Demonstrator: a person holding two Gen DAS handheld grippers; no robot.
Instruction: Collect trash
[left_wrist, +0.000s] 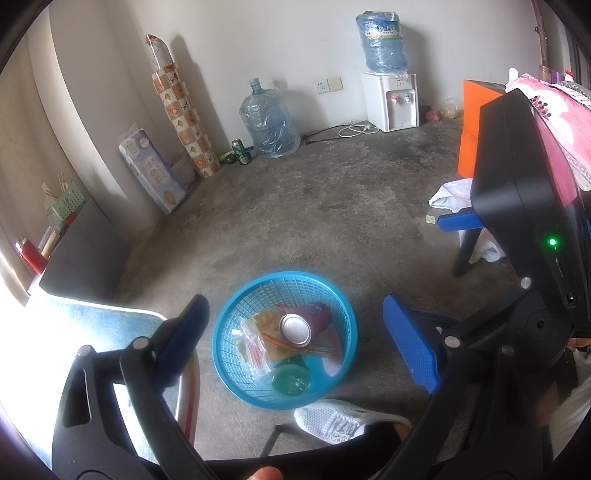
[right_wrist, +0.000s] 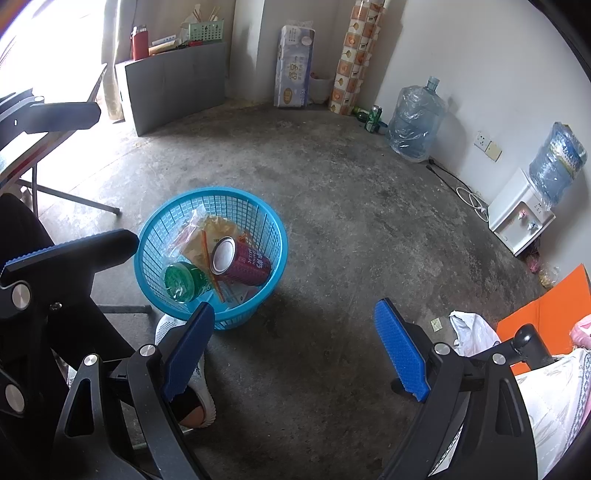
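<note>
Both claws hang wide apart and hold nothing: the left claw (left_wrist: 295, 339) is above the blue mesh basket (left_wrist: 229, 325), the right claw (right_wrist: 295, 350) over bare concrete floor (right_wrist: 351, 206) beside it. The basket stands on the floor and already holds a maroon can (right_wrist: 242, 263), a green bottle (right_wrist: 183, 282) and clear crinkled wrappers (right_wrist: 188, 236). The white plastic bag (right_wrist: 471, 332), probably the next piece, lies crumpled on the floor near an orange box (right_wrist: 546, 314). It looks feather-light, limp and slippery; pinching a raised fold should hold better than a flat part.
</note>
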